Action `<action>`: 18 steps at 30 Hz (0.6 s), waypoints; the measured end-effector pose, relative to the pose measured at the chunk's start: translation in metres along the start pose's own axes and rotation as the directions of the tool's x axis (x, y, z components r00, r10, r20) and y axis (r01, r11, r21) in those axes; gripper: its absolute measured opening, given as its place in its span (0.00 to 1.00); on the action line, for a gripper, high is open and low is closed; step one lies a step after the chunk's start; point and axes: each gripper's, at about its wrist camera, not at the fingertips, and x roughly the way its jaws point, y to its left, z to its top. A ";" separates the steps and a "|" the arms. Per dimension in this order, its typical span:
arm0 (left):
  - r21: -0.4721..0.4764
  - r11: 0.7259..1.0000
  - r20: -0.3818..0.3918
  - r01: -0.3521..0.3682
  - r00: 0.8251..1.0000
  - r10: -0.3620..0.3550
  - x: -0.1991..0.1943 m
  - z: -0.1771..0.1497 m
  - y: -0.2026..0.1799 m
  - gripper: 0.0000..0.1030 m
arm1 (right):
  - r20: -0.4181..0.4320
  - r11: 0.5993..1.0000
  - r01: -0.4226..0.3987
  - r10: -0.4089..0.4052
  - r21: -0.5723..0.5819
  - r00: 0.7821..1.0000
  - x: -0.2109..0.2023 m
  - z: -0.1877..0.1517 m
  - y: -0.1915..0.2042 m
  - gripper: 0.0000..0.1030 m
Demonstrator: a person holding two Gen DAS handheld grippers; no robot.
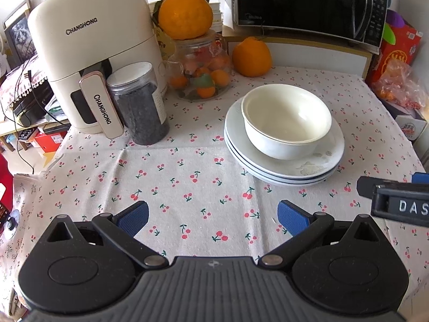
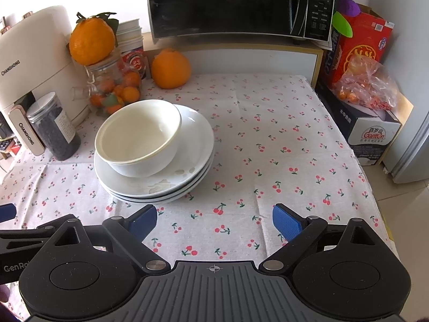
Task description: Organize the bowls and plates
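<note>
A white bowl [image 1: 287, 120] sits inside a stack of white plates [image 1: 316, 166] with dark rim lines on the cherry-print tablecloth. The bowl [image 2: 139, 136] and plates [image 2: 195, 139] also show in the right wrist view, left of centre. My left gripper [image 1: 213, 218] is open and empty, low over the cloth, in front of and left of the stack. My right gripper [image 2: 214, 221] is open and empty, in front of and right of the stack. Part of the right gripper's body [image 1: 396, 198] shows at the left view's right edge.
A cream air fryer [image 1: 91, 53], a dark-filled jar [image 1: 139, 104], a glass jar of small oranges [image 1: 201, 72] with a big orange on top, and a loose orange [image 1: 250, 56] stand at the back. A microwave [image 2: 241, 2] sits behind. Boxes [image 2: 359, 53] line the right edge.
</note>
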 end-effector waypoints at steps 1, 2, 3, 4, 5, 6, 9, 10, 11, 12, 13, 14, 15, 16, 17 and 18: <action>0.004 1.000 -0.007 0.004 1.000 -0.004 0.001 0.000 0.000 1.00 | 0.001 1.000 0.008 -0.008 0.005 1.000 0.001 0.000 -0.001 0.92; 0.005 1.000 -0.012 0.009 1.000 -0.009 0.001 -0.001 -0.001 1.00 | 0.001 1.000 0.016 -0.016 0.010 1.000 0.003 0.000 -0.002 0.92; 0.007 1.000 -0.014 0.013 1.000 -0.013 0.001 -0.001 -0.001 1.00 | 0.000 0.999 0.027 -0.027 0.019 1.000 0.006 0.000 -0.005 0.93; 0.006 1.000 -0.014 0.015 1.000 -0.015 0.001 -0.002 -0.001 1.00 | -0.001 0.998 0.045 -0.045 0.033 0.999 0.009 0.000 -0.008 0.96; 0.005 1.000 -0.013 0.016 1.000 -0.016 0.002 -0.002 0.000 1.00 | -0.004 0.997 0.062 -0.062 0.049 0.998 0.013 -0.001 -0.011 0.97; 0.006 1.000 -0.014 0.016 1.000 -0.016 0.002 -0.002 -0.001 1.00 | -0.016 0.995 0.077 -0.076 0.068 0.997 0.017 -0.001 -0.016 0.97; 0.003 1.000 -0.015 0.014 1.000 -0.014 0.002 -0.001 0.000 1.00 | -0.066 0.985 0.083 -0.073 0.149 0.995 0.029 0.000 -0.033 0.97; 0.003 1.000 -0.016 0.014 1.000 -0.014 0.002 0.000 0.000 1.00 | -0.078 0.981 0.083 -0.070 0.175 0.995 0.031 0.000 -0.037 0.97; 0.003 1.000 -0.019 0.016 1.000 -0.016 0.002 0.001 0.000 1.00 | -0.087 0.977 0.084 -0.067 0.197 0.994 0.032 0.000 -0.041 0.97; 0.002 1.000 -0.021 0.019 1.000 -0.019 0.003 0.001 -0.001 1.00 | -0.094 0.974 0.085 -0.066 0.212 0.993 0.034 0.000 -0.044 0.97; 0.001 1.000 -0.025 0.021 0.999 -0.021 0.003 0.000 0.000 1.00 | -0.097 0.972 0.087 -0.067 0.219 0.993 0.035 0.000 -0.046 0.97; -0.001 1.000 -0.028 0.022 0.999 -0.022 0.003 0.000 0.000 1.00 | -0.099 0.971 0.092 -0.072 0.221 0.993 0.036 -0.001 -0.047 0.97; -0.002 1.000 -0.029 0.021 0.999 -0.021 0.003 0.000 0.000 1.00 | -0.099 0.971 0.100 -0.080 0.219 0.992 0.037 -0.002 -0.048 0.97; -0.002 1.000 -0.031 0.020 0.999 -0.020 0.003 0.000 0.000 1.00 | -0.100 0.970 0.109 -0.089 0.216 0.991 0.038 -0.003 -0.048 0.97; -0.003 1.000 -0.031 0.019 0.999 -0.019 0.003 -0.001 0.000 1.00 | -0.103 0.970 0.116 -0.096 0.215 0.990 0.040 -0.003 -0.049 0.97; -0.005 1.000 -0.031 0.019 0.999 -0.020 0.003 0.000 0.000 1.00 | -0.109 0.968 0.121 -0.098 0.219 0.989 0.042 -0.003 -0.050 0.97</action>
